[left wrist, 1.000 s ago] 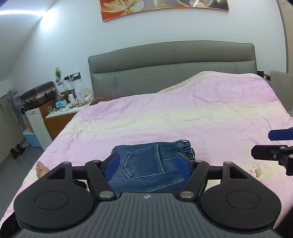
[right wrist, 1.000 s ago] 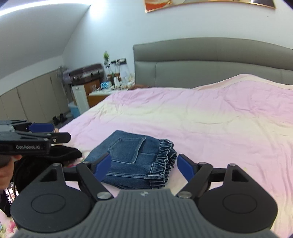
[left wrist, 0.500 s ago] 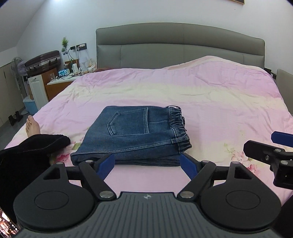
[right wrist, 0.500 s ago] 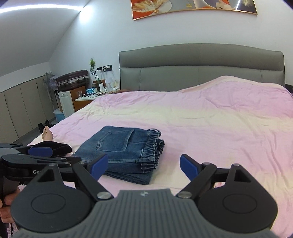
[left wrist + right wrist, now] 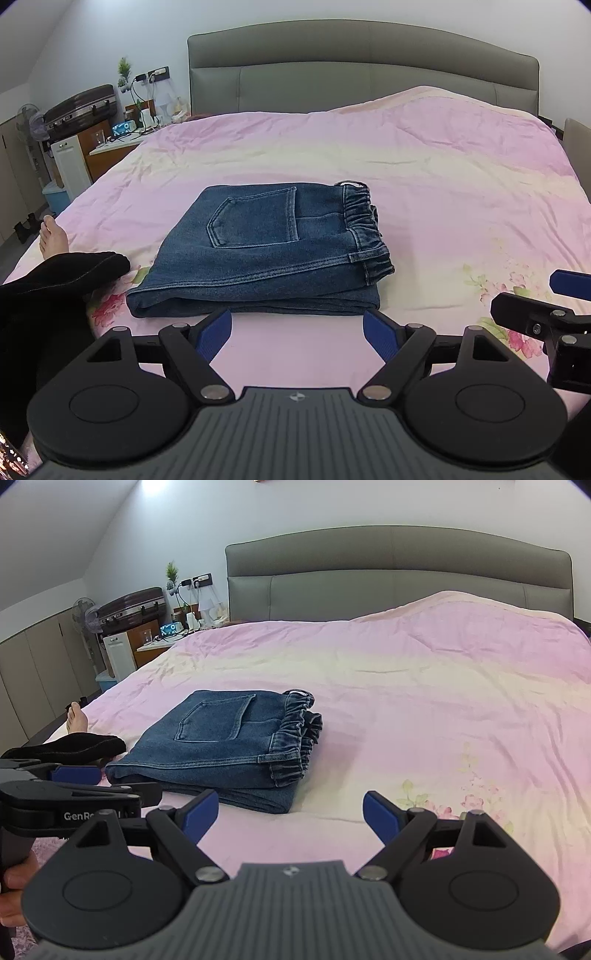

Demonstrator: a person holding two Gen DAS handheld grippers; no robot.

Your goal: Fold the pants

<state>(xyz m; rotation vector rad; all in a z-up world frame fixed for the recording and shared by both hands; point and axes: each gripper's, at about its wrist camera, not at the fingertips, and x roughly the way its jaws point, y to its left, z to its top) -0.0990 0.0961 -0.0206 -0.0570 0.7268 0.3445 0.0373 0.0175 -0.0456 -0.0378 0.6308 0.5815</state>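
Bedroom: grey headboard, pink floral duvet on bed, cluttered nightstand and suitcase at left. Folded blue jeans lie flat on duvet near its front edge, back pocket up, elastic waistband to right. Left gripper just short of jeans, jaws spread wide, nothing between. Right gripper likewise released, empty. "GenRo…" lettering readable on left gripper body in right view. Bare foot beyond bed edge.
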